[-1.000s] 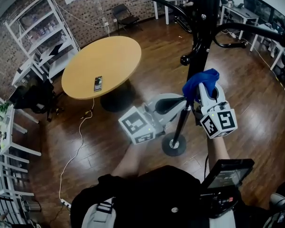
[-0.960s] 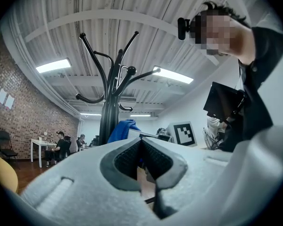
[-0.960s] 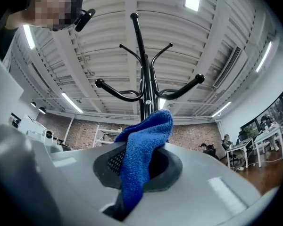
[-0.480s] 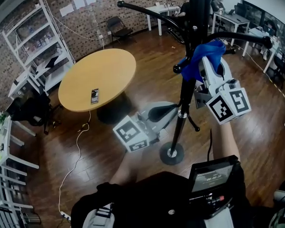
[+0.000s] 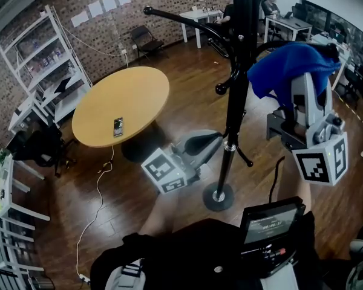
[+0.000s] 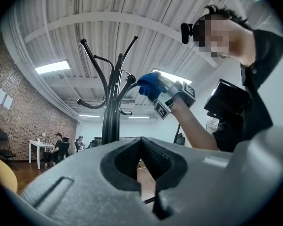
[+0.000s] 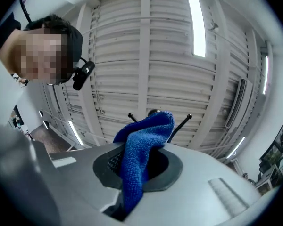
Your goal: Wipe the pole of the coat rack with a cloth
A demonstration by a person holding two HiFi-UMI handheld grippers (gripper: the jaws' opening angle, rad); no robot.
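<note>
The black coat rack pole (image 5: 235,95) rises from its round base (image 5: 218,197) on the wood floor, with hooked arms branching near its top. My right gripper (image 5: 295,83) is raised to the right of the pole, shut on a blue cloth (image 5: 285,62) that drapes over its jaws and stands apart from the pole. In the right gripper view the blue cloth (image 7: 146,149) hangs out of the right gripper (image 7: 139,163). My left gripper (image 5: 213,139) is low, just left of the pole, with its jaws shut on nothing. In the left gripper view the coat rack (image 6: 112,112) stands left of the left gripper (image 6: 141,142).
A round wooden table (image 5: 139,89) with a phone (image 5: 117,126) on it stands to the left. White shelving (image 5: 45,65) lines the brick wall. A cable (image 5: 100,180) runs across the floor. Desks and a chair (image 5: 144,38) are at the back.
My right gripper has risen along the pole with the blue cloth and swung out to the right, off the pole. The left gripper has stayed low beside the pole.
</note>
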